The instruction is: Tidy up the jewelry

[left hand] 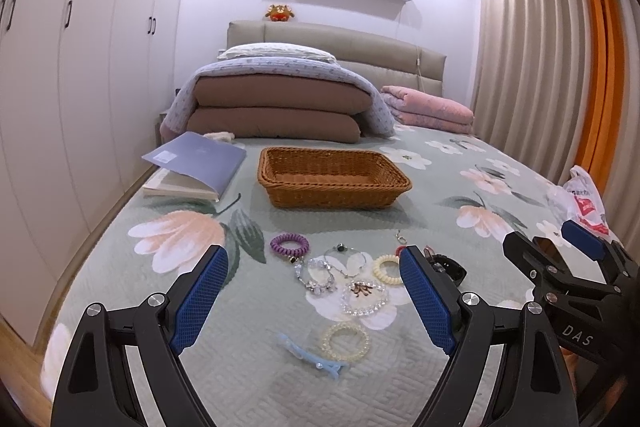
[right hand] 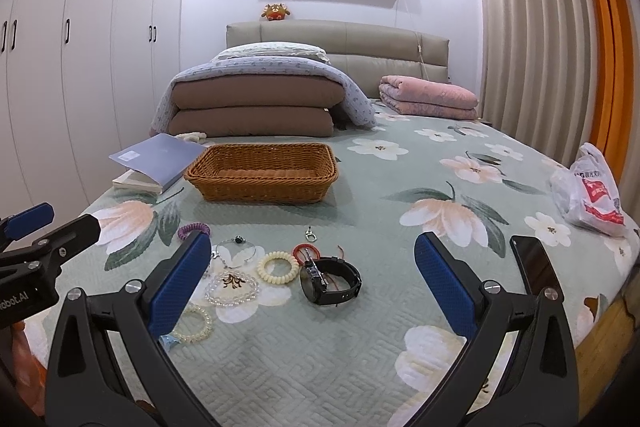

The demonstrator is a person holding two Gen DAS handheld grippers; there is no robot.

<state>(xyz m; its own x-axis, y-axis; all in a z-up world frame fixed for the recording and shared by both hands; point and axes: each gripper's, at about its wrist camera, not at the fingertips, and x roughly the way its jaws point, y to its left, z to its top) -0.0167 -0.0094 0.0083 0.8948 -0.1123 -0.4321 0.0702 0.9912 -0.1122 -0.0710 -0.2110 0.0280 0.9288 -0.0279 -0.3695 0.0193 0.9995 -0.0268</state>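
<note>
Several pieces of jewelry lie on the flowered bedspread: a purple coil tie [left hand: 289, 245], a silver bangle [left hand: 345, 255], clear bead bracelets [left hand: 364, 297], a cream coil tie [left hand: 387, 269], a pale bead bracelet [left hand: 345, 341], a blue hair clip [left hand: 310, 357] and a black watch [right hand: 331, 281]. An empty wicker basket [left hand: 334, 177] stands beyond them. My left gripper [left hand: 314, 291] is open above the jewelry. My right gripper [right hand: 312, 275] is open, empty, near the watch.
A blue book [left hand: 196, 165] lies left of the basket. Folded quilts [left hand: 280, 103] and a pink blanket [left hand: 428, 109] sit at the bed's head. A plastic bag [right hand: 588, 191] and a dark phone [right hand: 534, 263] lie at the right edge. Wardrobes line the left wall.
</note>
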